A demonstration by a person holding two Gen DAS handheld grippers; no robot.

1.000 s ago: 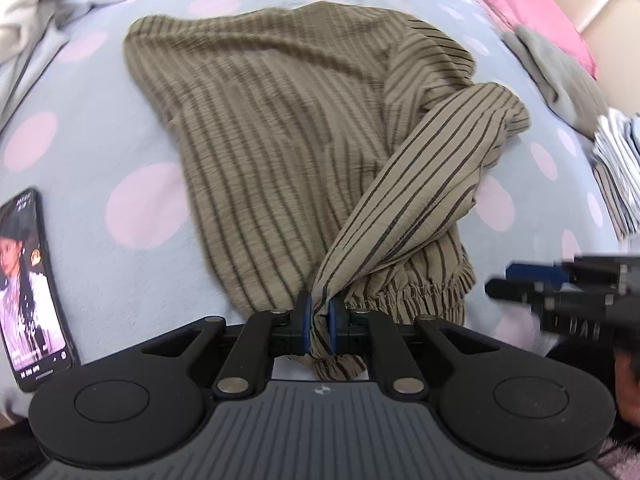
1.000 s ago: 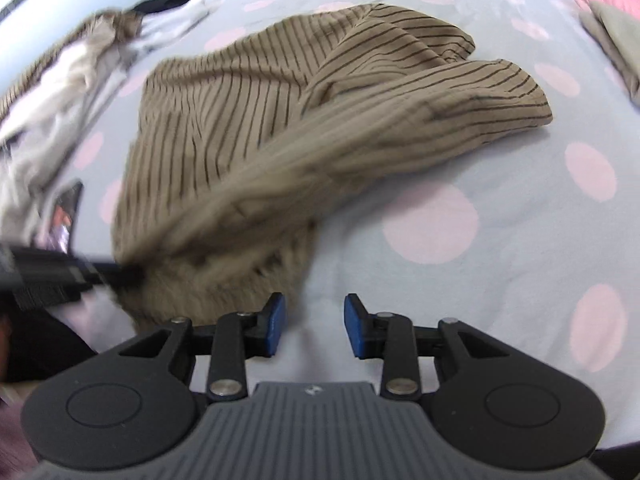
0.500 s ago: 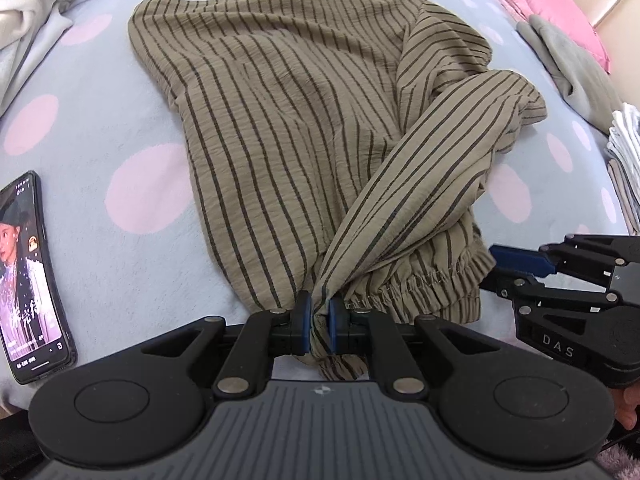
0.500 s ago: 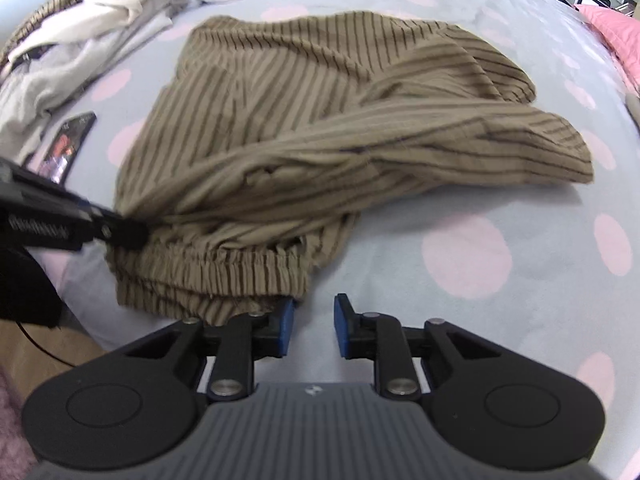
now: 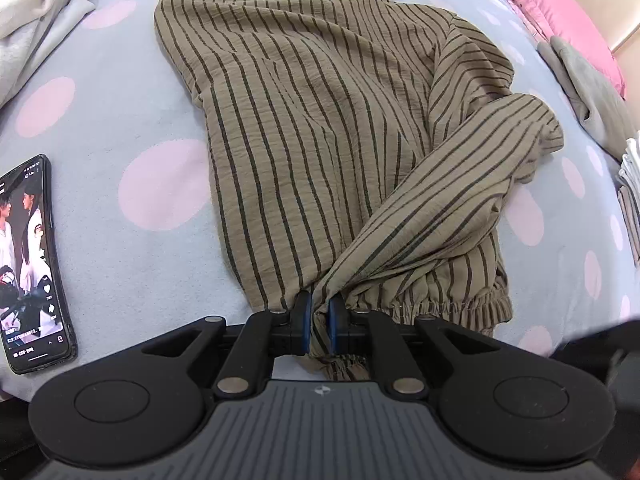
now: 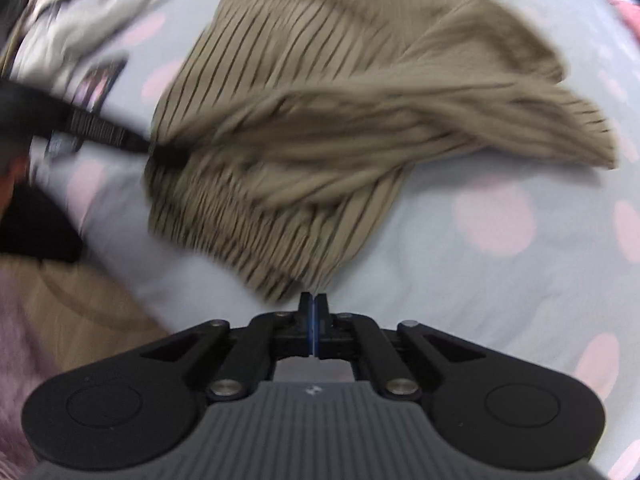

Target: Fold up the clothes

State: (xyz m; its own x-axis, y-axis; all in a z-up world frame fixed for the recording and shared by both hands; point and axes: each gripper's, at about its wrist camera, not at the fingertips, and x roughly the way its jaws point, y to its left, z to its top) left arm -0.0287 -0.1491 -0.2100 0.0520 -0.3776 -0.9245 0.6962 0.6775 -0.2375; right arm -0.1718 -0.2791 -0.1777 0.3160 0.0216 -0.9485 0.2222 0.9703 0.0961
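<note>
The striped garment (image 5: 320, 140) lies on the bed (image 5: 140, 240), spread over a pale blue cover with large pink dots. Its cloth is thin and slightly crinkled, olive-brown with narrow dark stripes, and one edge is gathered by elastic into a small ruffle (image 5: 448, 308). A long part of it, maybe a sleeve or a leg, is folded across the flat body and drawn toward the camera in a tight fan of creases.

The left gripper (image 5: 318, 320) has its fingers clamped on this drawn part; the blue pads press a bunched piece of cloth between them. The right gripper (image 6: 315, 312) has its fingers together, and the corner of the striped garment (image 6: 320, 140) comes to a point exactly at their tips, so it seems pinched there, though this view is blurred.

The left wrist view is sharp and shows a phone (image 5: 30, 264) with a lit screen lying flat on the cover to the left of the garment, a pink pillow (image 5: 560, 12), a grey cloth (image 5: 592, 92) and a stack of folded pale things (image 5: 630, 184) at the right edge. The right wrist view shows the left gripper from the side as a dark bar (image 6: 92, 128), some light clothes (image 6: 80, 12) at the far corner, and a wooden floor (image 6: 60, 304) below the bed.
</note>
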